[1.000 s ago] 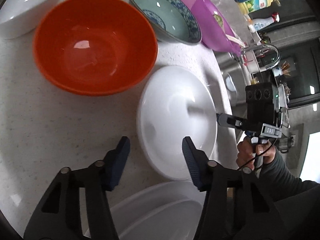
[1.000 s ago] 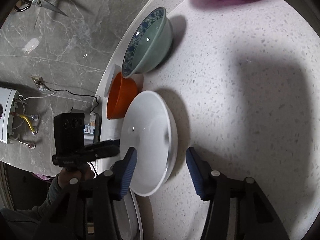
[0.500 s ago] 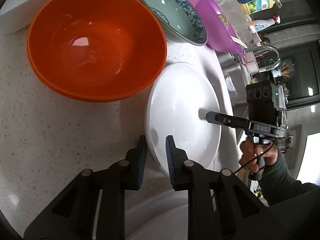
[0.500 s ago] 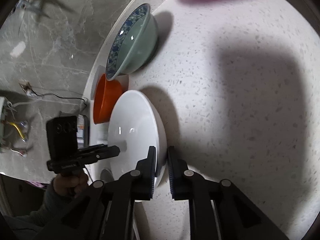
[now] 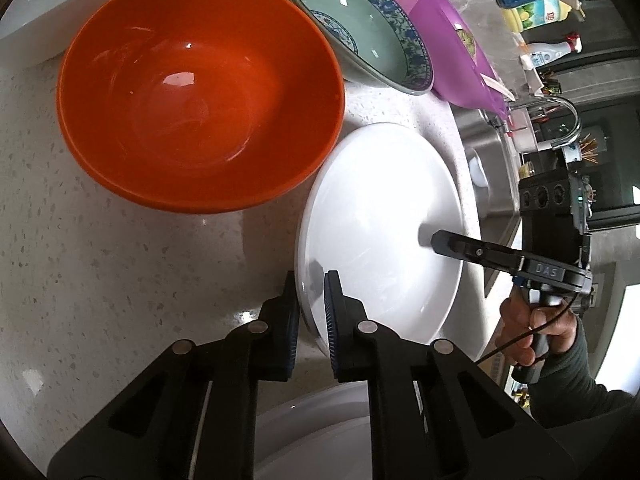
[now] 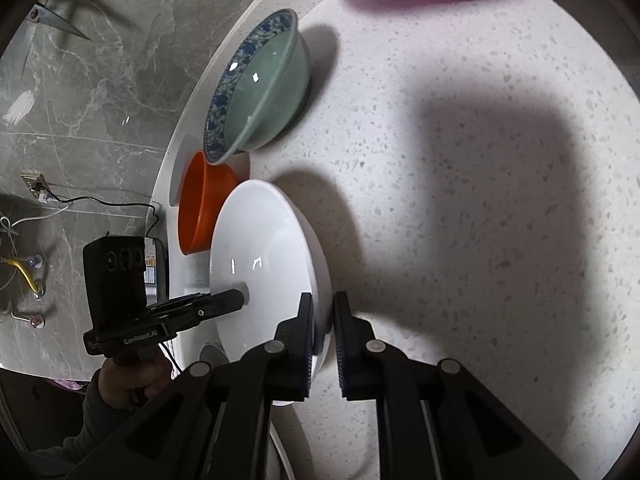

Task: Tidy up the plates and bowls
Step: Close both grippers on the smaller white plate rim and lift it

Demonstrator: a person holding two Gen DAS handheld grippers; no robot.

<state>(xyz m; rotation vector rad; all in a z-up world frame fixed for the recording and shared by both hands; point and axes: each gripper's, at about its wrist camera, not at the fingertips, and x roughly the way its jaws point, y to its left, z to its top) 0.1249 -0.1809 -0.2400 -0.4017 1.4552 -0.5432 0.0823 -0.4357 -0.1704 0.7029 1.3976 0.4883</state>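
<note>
A white plate [image 5: 380, 216] lies on the speckled counter [image 5: 100, 280], and both grippers clamp its rim from opposite sides. My left gripper [image 5: 311, 304] is shut on the near rim in the left wrist view. My right gripper [image 6: 322, 320] is shut on the other rim of the white plate [image 6: 264, 256], and it also shows as a black tool [image 5: 500, 256] at the plate's far side. An orange bowl [image 5: 200, 88] sits just left of the plate. A green bowl with a blue patterned rim [image 5: 356, 24] stands behind it.
A purple basin [image 5: 452, 40] stands beyond the green bowl, near a sink and faucet [image 5: 560, 112]. Another white dish [image 5: 320, 440] lies under my left gripper. A white dish edge [image 5: 48, 12] shows at top left. The counter [image 6: 480, 200] ends at a marble wall.
Both grippers went from wide open around the plate's rim to shut on it. The views shifted only slightly closer to the plate.
</note>
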